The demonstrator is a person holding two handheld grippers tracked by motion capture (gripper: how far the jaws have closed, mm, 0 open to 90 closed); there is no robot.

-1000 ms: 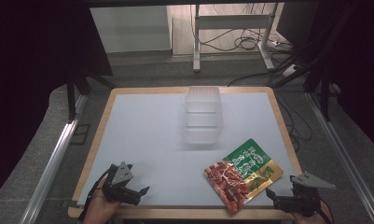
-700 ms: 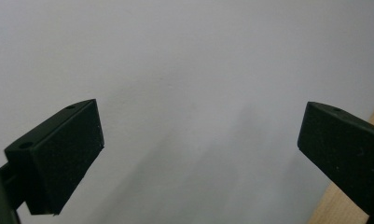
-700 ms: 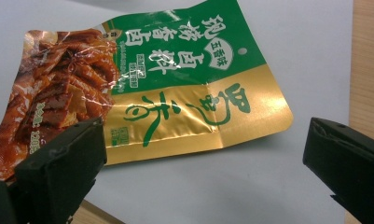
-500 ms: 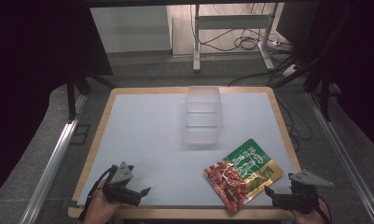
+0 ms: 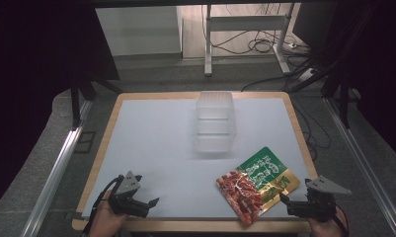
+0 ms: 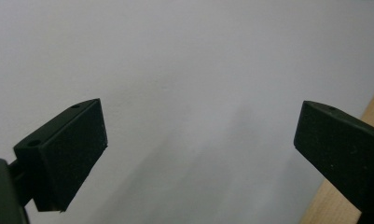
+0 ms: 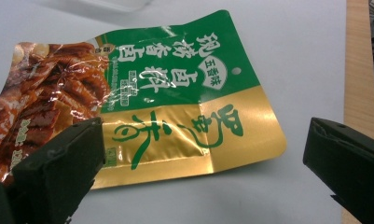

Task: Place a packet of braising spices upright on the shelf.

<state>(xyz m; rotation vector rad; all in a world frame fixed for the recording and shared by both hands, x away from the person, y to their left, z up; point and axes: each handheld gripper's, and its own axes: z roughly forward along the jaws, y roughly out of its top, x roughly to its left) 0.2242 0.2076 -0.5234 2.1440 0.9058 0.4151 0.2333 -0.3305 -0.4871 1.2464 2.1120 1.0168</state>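
The left tool (image 5: 147,202) sits spread over bare worktop (image 5: 156,148); the right tool (image 5: 288,203), also spread, has the pouch (image 5: 257,182) flat just ahead. To grip well, probably slide one jaw under the gold edge, then close.

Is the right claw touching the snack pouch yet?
Apart. In the right gripper view the right claw stands open, white table showing between its jaws and the snack pouch lying flat beyond.
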